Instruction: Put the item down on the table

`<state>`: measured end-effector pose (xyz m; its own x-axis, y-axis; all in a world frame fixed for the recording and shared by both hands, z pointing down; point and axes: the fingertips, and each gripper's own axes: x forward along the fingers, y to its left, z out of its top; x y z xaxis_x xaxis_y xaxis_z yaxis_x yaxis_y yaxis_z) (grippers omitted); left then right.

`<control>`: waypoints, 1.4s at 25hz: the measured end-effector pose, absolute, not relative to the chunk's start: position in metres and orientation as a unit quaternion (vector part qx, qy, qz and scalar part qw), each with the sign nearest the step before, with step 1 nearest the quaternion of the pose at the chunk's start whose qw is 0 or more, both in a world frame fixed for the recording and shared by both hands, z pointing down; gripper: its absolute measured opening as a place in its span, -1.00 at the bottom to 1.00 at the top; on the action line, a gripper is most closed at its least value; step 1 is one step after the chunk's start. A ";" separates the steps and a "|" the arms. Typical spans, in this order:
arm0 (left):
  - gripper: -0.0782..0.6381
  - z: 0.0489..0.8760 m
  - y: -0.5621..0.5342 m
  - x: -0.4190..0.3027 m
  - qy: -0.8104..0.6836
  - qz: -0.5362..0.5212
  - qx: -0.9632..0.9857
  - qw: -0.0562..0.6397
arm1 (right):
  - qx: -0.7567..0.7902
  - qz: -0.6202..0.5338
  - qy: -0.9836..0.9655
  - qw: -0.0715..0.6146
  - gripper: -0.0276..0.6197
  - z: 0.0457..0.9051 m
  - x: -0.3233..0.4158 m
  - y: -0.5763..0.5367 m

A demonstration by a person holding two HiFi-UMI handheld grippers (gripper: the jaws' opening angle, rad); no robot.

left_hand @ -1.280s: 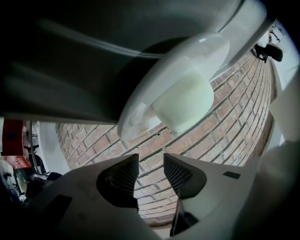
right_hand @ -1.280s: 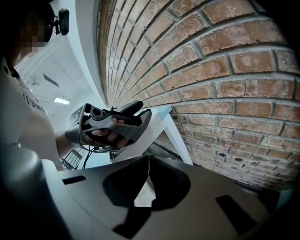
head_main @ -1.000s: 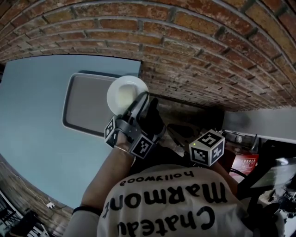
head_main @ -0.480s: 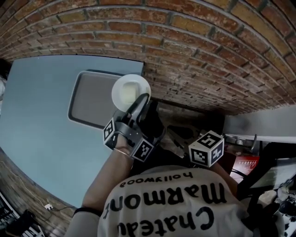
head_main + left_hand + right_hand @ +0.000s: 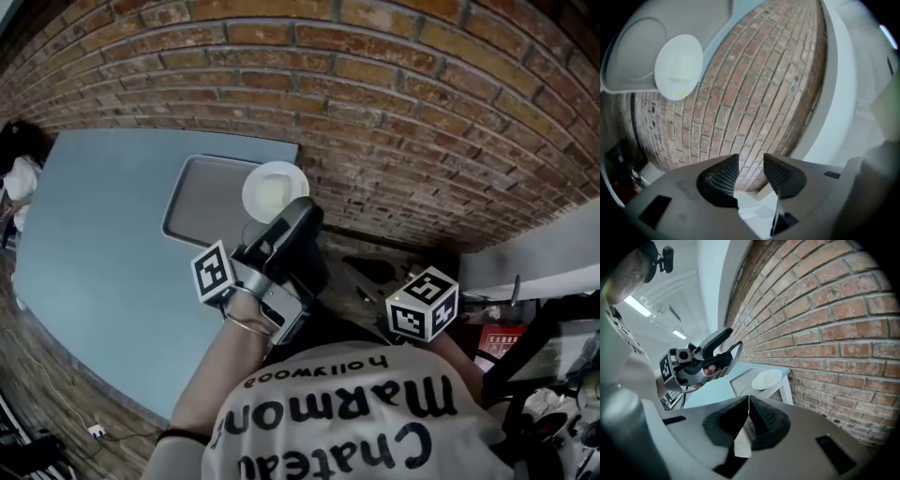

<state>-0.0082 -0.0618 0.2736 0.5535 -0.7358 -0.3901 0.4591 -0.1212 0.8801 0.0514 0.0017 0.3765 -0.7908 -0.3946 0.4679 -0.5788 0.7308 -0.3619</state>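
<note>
A white plate [image 5: 272, 190] lies on the right end of a grey tray [image 5: 202, 214] on the light-blue table [image 5: 94, 253]. My left gripper [image 5: 302, 214] hovers just off the table's right edge, beside the plate, open with nothing between its pads. In the left gripper view the plate [image 5: 678, 65] sits far off at upper left, apart from the left gripper [image 5: 751, 171]. My right gripper [image 5: 748, 411] is shut, its pads meeting; whether it holds anything is unclear. Only its marker cube [image 5: 422, 302] shows in the head view, low by my chest. The right gripper view also takes in the plate [image 5: 765, 378].
A brick floor [image 5: 403, 122] runs past the table's right edge. A white ledge [image 5: 530, 255] and dark clutter with a red item [image 5: 497, 339] stand at lower right. A dark and white bundle [image 5: 21, 173] lies at the table's far left.
My left gripper has drawn back from the plate, whose edge its tip overlapped before. The plate stays on the tray. The head view has swung, shifting the table rightward.
</note>
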 end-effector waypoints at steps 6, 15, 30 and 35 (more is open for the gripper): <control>-0.39 0.264 -0.024 -0.019 -0.206 -0.411 0.683 0.567 | 0.276 0.224 -0.921 0.160 -0.88 0.350 0.064 0.018; -0.39 0.295 0.028 -0.042 -0.356 -0.263 0.801 0.403 | 0.253 0.223 -0.926 0.171 -0.88 0.360 0.066 0.055; -0.63 0.367 0.084 -0.065 -0.499 0.044 0.844 0.193 | 0.246 0.225 -0.924 0.186 -0.88 0.371 0.070 0.075; -0.63 0.368 0.087 -0.073 -0.498 0.041 0.847 0.184 | 0.258 0.207 -0.924 0.193 -0.88 0.371 0.071 0.075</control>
<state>-0.0725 0.0870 0.3676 0.5014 -0.8273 0.2531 -0.8578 -0.4373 0.2700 0.0711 0.0749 0.3713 -0.7925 -0.3961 0.4637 -0.5559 0.7818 -0.2824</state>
